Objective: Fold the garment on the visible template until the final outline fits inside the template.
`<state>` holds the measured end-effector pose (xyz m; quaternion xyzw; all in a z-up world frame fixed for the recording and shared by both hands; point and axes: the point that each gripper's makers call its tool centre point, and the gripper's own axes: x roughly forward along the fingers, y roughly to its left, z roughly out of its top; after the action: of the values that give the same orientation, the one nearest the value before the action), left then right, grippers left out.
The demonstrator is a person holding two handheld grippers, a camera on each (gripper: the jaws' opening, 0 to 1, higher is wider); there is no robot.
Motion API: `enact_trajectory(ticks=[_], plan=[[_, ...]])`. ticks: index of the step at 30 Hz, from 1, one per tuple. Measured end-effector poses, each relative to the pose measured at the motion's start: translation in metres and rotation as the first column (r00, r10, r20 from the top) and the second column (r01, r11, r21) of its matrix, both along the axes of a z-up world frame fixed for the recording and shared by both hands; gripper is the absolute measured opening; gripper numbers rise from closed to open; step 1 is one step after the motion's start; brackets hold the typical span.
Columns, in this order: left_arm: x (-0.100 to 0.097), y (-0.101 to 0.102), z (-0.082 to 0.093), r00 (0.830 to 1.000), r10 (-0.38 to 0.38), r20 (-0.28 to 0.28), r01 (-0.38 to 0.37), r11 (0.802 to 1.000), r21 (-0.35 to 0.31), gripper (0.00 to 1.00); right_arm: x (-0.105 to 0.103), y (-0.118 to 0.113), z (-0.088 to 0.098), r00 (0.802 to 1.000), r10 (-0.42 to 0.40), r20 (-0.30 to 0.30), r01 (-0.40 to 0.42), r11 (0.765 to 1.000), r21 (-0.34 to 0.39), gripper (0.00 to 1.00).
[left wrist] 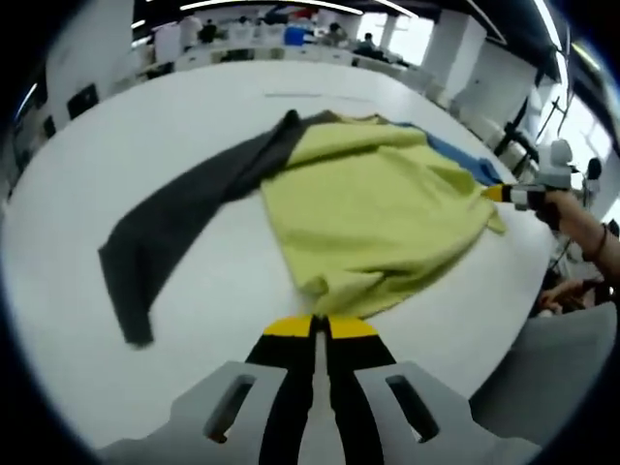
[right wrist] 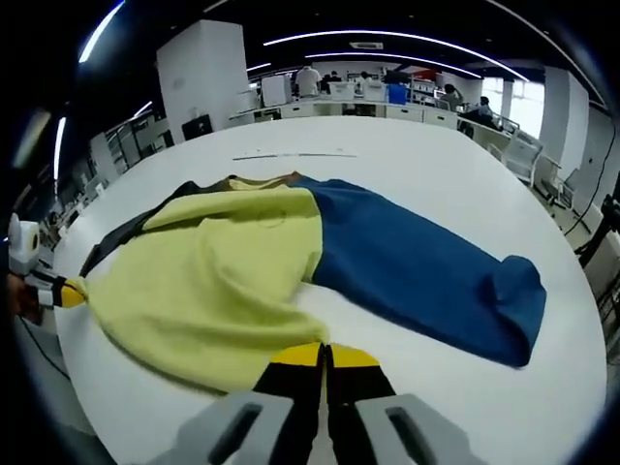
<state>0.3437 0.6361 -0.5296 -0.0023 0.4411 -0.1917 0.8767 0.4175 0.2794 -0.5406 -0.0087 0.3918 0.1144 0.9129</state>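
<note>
The garment lies spread on the white table (left wrist: 194, 291). It has a yellow-green body (left wrist: 373, 208), a dark grey sleeve (left wrist: 174, 228) and a blue sleeve (right wrist: 417, 266). In the left gripper view, my left gripper (left wrist: 320, 327) has its jaws shut at the near hem of the body, and my right gripper (left wrist: 496, 193) touches the cloth's right edge. In the right gripper view, my right gripper (right wrist: 325, 356) is shut at the hem. There the left gripper (right wrist: 66, 292) holds a corner of the body drawn to a point.
A thin dark line (right wrist: 291, 155) is marked on the table beyond the collar. A person's arm (left wrist: 591, 228) and a grey-clothed body (left wrist: 552, 378) are at the table's right edge. Desks, monitors and people fill the room behind (right wrist: 387, 92).
</note>
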Motion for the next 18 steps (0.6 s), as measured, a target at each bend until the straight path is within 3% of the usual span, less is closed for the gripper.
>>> enact_trajectory(ticks=[6, 8, 13, 16, 18], plan=[[0.001, -0.001, -0.002, 1.0, -0.013, 0.004, 0.013, 1.0, 0.005, 0.01, 0.001, 0.001, 0.001, 0.999, -0.032, -0.008, 0.033, 0.999, 0.043, 0.0], [-0.001, -0.002, -0.003, 1.0, -0.018, -0.002, 0.018, 1.0, 0.007, 0.01, -0.004, -0.002, 0.005, 0.998, -0.06, -0.011, 0.06, 0.997, 0.053, 0.07], [-0.003, -0.004, -0.004, 0.999, -0.046, 0.007, 0.046, 0.999, 0.012, 0.04, -0.031, -0.004, 0.01, 0.996, -0.09, -0.031, 0.092, 0.994, 0.066, 0.18], [-0.004, -0.007, -0.003, 0.998, -0.06, 0.011, 0.06, 0.998, 0.013, 0.13, -0.045, -0.001, 0.011, 0.995, -0.088, -0.048, 0.092, 0.992, 0.084, 0.2], [-0.004, -0.008, -0.003, 0.997, -0.075, 0.011, 0.074, 0.997, 0.018, 0.13, -0.054, 0.0, 0.012, 0.992, -0.113, -0.057, 0.118, 0.987, 0.106, 0.21]])
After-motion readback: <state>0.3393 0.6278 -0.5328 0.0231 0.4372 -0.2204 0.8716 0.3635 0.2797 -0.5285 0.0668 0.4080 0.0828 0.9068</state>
